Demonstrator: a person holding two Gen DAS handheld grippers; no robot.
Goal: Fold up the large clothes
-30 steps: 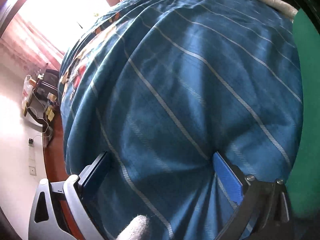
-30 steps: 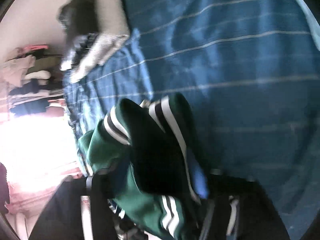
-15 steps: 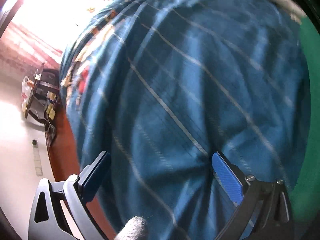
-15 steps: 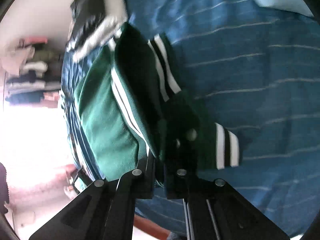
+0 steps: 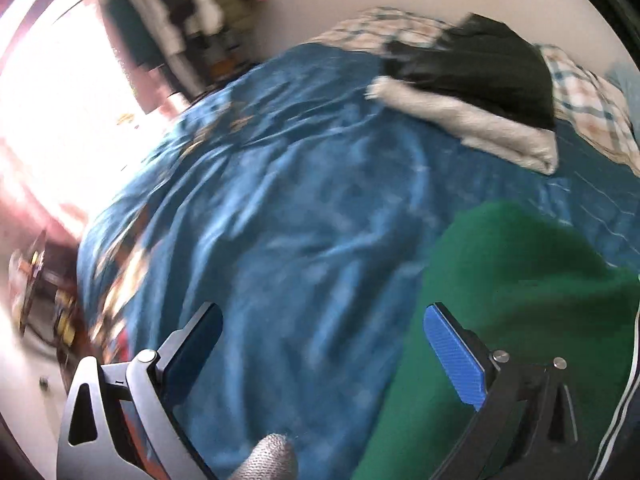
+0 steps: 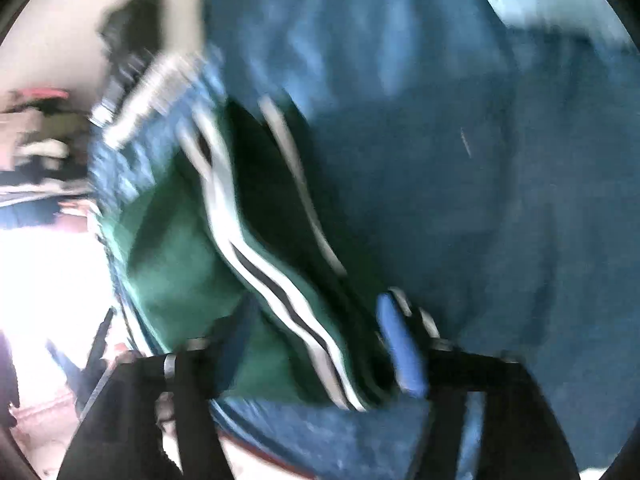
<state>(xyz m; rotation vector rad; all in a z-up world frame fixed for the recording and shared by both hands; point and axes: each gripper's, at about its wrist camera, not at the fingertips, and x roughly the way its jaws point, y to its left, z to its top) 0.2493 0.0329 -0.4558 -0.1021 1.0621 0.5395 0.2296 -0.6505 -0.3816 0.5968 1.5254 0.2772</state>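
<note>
Left gripper (image 5: pixel 322 344): jaws spread wide, nothing between the pads, only blue bedspread (image 5: pixel 280 208) showing in the gap; blue pad of the right-hand finger (image 5: pixel 454 356) poised just beside the edge of the green garment (image 5: pixel 520 300), apparently free in order to take a fresh hold. Gloved fingertip (image 5: pixel 272 456) visible at the bottom edge, below the jaws.

Right gripper (image 6: pixel 316 340): jaws opening, standing well apart, with the striped part of the green garment (image 6: pixel 288 304) lying between them; pads not seen pressing on the cloth, so probably a release rather than a grip, though heavy blur leaves contact uncertain. Blue finger (image 6: pixel 400 348) close against the dark trim with white stripes.

Green garment: spread on the bedspread near the near edge of the bed, plain green body toward the left gripper, striped band running diagonally toward the right gripper; likely laid flat so that a fold can be made on a firm, broad surface.

Farther out: stack of folded clothes (image 5: pixel 472 92), dark piece on a pale one, resting at the far end of the bedspread, well apart from the garment, presumably set aside as finished work. Checked pillow (image 5: pixel 588 104) behind the stack. Bright window (image 5: pixel 52 120) at the left, washing out detail.
</note>
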